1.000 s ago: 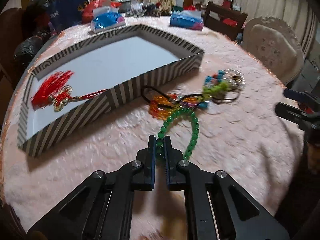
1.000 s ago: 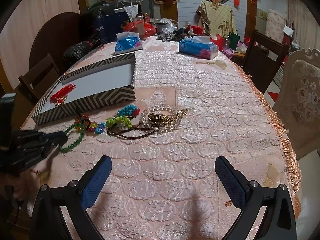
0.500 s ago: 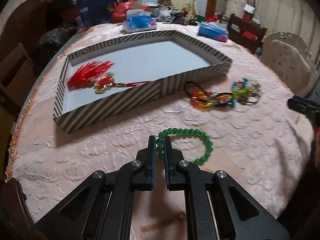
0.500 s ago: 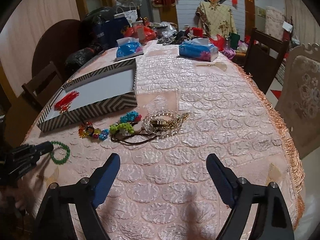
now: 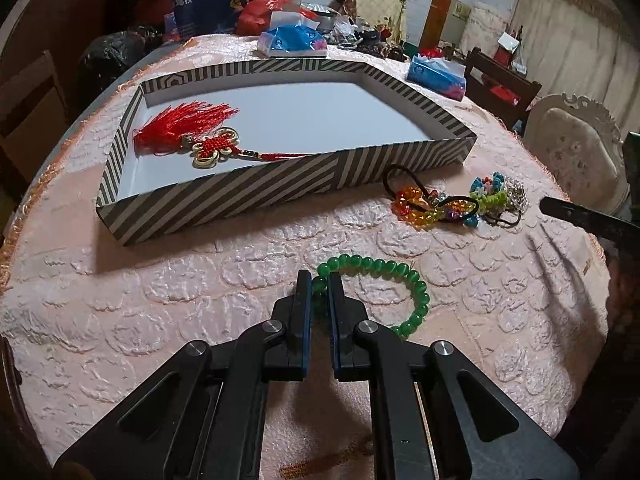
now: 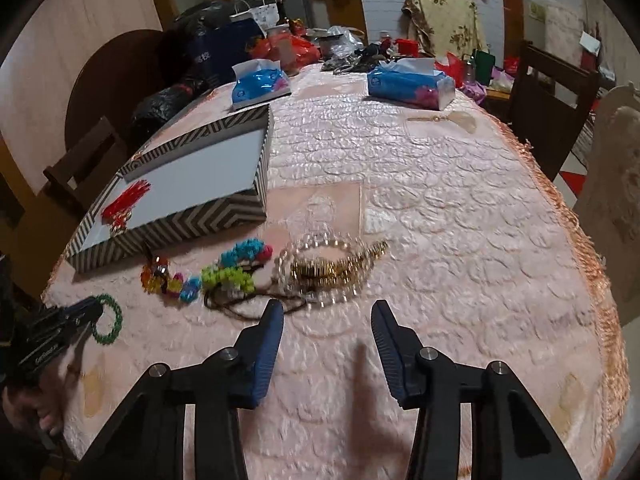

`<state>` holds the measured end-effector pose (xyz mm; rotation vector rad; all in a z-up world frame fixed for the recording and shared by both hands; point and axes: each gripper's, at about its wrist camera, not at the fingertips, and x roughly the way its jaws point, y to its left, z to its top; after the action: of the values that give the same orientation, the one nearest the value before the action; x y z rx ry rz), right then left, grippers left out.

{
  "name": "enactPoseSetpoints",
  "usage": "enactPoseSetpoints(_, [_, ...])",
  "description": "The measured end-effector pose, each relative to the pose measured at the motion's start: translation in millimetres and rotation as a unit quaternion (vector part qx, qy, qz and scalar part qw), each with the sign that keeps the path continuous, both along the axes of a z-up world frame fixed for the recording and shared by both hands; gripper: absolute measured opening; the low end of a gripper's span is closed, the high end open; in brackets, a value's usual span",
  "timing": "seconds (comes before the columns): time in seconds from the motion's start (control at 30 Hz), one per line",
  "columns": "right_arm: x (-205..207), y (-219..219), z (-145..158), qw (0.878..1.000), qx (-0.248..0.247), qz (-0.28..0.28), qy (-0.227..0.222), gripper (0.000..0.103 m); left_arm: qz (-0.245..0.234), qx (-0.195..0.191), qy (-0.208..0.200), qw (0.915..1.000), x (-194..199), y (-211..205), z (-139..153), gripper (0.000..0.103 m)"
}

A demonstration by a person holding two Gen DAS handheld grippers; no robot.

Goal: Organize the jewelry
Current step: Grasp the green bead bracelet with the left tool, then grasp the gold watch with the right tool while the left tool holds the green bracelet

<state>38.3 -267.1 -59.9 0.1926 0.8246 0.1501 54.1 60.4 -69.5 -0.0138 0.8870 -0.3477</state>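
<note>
Left hand-held gripper [image 5: 319,280] pinches green bead bracelet [image 5: 400,280] low over the desk [image 5: 160,280], in front of striped tray [image 5: 240,196] holding red tassel knot [image 5: 192,136]. Right hand-held gripper [image 6: 327,312] spread apart, near jewelry pile [image 6: 256,268].

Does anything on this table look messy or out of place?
Yes. A tangle of bead bracelets and cords lies heaped on the tablecloth beside the striped tray, which holds only a red tassel charm. The left gripper pinches a green bracelet.
</note>
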Motion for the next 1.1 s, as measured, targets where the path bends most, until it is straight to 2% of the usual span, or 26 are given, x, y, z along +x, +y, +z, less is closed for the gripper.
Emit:
enactPoseSetpoints(0.17, [19.2, 6.9, 4.9, 0.999, -0.004, 0.016, -0.027, 0.045, 0.002, -0.013, 0.003, 0.9999, 0.8, 3.4, 0.3, 0.006])
enactPoseSetpoints(0.23, [26.4, 10.3, 2.9, 0.999, -0.013, 0.021, -0.026, 0.044, 0.002, -0.013, 0.003, 0.9999, 0.7, 3.3, 0.5, 0.006])
enactPoseSetpoints(0.33, [38.4, 11.3, -7.4, 1.0, -0.009, 0.029, -0.006, 0.033, 0.002, -0.014, 0.003, 0.9999, 0.6, 3.6, 0.4, 0.006])
enactPoseSetpoints(0.57, [37.7, 11.9, -13.8, 0.999, -0.008, 0.032, 0.0, 0.033, 0.001, -0.015, 0.004, 0.9999, 0.1, 4.0, 0.4, 0.006])
enactPoseSetpoints(0.67, [36.3, 21.7, -13.9, 0.998, -0.043, 0.045, -0.004, 0.033, 0.001, -0.014, 0.003, 0.9999, 0.1, 4.1, 0.5, 0.006])
enactPoseSetpoints(0.73, [34.8, 22.2, -13.7, 0.998, -0.048, 0.044, -0.004, 0.028, 0.002, -0.016, 0.004, 0.9999, 0.2, 4.3, 0.4, 0.006])
enactPoseSetpoints(0.87, [24.1, 13.4, -3.9, 0.999, -0.023, 0.035, -0.016, 0.025, 0.002, -0.016, 0.004, 0.9999, 0.0, 4.9, 0.4, 0.006])
enactPoseSetpoints(1.1, [-16.4, -20.7, 43.4, 0.992, 0.096, 0.013, -0.084, 0.025, 0.002, -0.016, 0.003, 0.9999, -0.1, 4.8, 0.5, 0.006])
